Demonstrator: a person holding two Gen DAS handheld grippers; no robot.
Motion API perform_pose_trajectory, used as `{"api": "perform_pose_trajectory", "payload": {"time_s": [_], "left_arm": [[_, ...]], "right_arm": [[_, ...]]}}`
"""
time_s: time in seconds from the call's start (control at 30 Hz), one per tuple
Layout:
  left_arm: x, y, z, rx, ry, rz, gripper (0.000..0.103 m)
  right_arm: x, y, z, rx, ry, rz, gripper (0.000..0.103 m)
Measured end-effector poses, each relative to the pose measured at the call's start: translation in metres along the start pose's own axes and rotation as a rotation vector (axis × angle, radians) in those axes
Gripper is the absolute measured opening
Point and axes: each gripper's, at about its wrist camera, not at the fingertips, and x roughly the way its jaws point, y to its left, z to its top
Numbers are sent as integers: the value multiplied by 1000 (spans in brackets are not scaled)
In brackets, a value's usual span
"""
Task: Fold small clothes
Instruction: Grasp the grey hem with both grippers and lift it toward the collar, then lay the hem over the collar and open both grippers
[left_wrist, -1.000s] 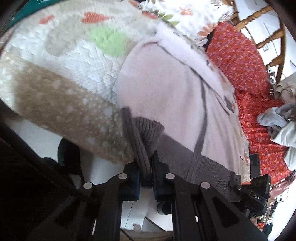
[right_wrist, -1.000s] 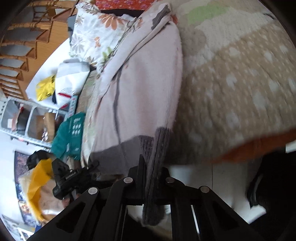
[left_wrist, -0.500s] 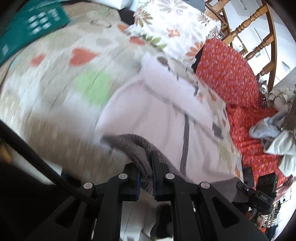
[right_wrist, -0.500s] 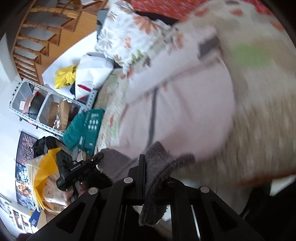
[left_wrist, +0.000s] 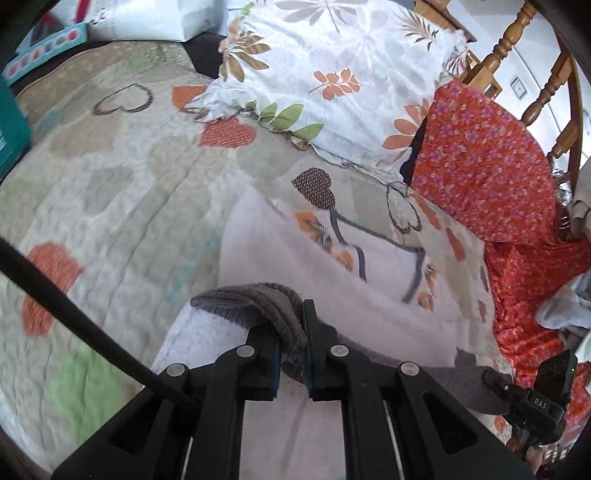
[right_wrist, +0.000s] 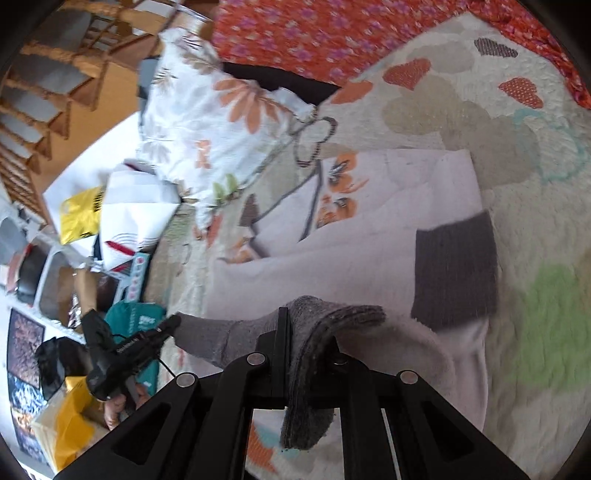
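Observation:
A small pale pink sweater with a grey ribbed hem and grey trim lies on a heart-patterned quilt. My left gripper is shut on one corner of the grey hem, lifted and carried over the sweater's body. My right gripper is shut on the other hem corner, which drapes down between its fingers. The hem stretches between both grippers. In the right wrist view the sweater shows a grey cuff lying flat on its right side, and the left gripper at lower left.
A floral pillow sits at the head of the quilt, red flowered cloth beside it, with a wooden chair behind. Loose clothes lie at the right edge. A teal box, bags and shelves stand past the bed's side.
Both grippers have carried the grey hem up from the quilt's near edge and forward over the sweater toward the pillow. The sweater's lower part now folds over its upper part.

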Motion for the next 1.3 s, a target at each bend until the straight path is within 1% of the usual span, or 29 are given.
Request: {"api": "perform_pose_trajectory", "payload": {"time_s": [0.13,0.17,0.2,0.27,0.3,0.33,0.37,0.4,0.43,0.47,0.5,0.53,0.57,0.63,0.67,0.77,0.87,0.97,1.03,1.13,1.17,1.2,1.23,1.3], "left_arm": [[25,-1,22,-5,0,5,9],[30,-1,28,0,-13,18,9],[35,-1,34,3,-28,32,9],[43,3,44,-15,-43,49,11],[47,7,49,-31,-52,52,15],[50,11,55,-50,-62,55,18],[54,16,59,-73,-68,53,23],[57,20,62,-92,-68,50,27],[59,24,64,-113,-67,44,30],[61,27,65,-135,-62,35,37],[62,28,65,-140,-59,33,42],[62,27,65,-135,-57,37,44],[62,24,64,-116,-51,51,45],[61,17,61,-57,-46,87,47],[60,14,60,-36,-48,100,50],[53,12,54,9,-59,140,64],[47,14,45,40,-50,158,66],[48,15,37,85,-22,184,68],[53,16,31,116,3,214,68],[65,18,27,140,41,236,69],[69,18,27,144,53,245,70],[76,19,26,152,72,265,70],[83,19,26,161,90,285,70],[98,21,26,170,121,318,70]], "right_arm": [[19,-22,29,65,8,-13,7],[23,-29,38,93,6,-7,8],[26,-34,45,118,1,8,10],[34,-51,63,196,-14,71,11],[37,-58,69,215,-25,89,11],[40,-64,77,227,-46,92,15],[41,-71,84,236,-70,92,28],[41,-76,89,243,-88,96,43],[40,-82,95,256,-116,95,49],[38,-86,99,264,-133,83,52],[37,-89,103,269,-143,69,52],[35,-92,105,270,-148,61,52],[33,-94,108,269,-152,56,52],[28,-92,110,235,-157,9,52],[27,-89,110,211,-160,-9,52],[26,-78,108,147,-150,-41,52],[30,-62,102,60,-131,-72,52],[41,-49,94,-42,-96,-165,52],[48,-48,89,-70,-75,-195,52],[65,-48,83,-101,-19,-231,52],[72,-49,81,-113,4,-252,39],[75,-49,80,-119,9,-276,16],[77,-50,81,-126,9,-317,14],[76,-54,84,-110,-6,-329,14]]}}
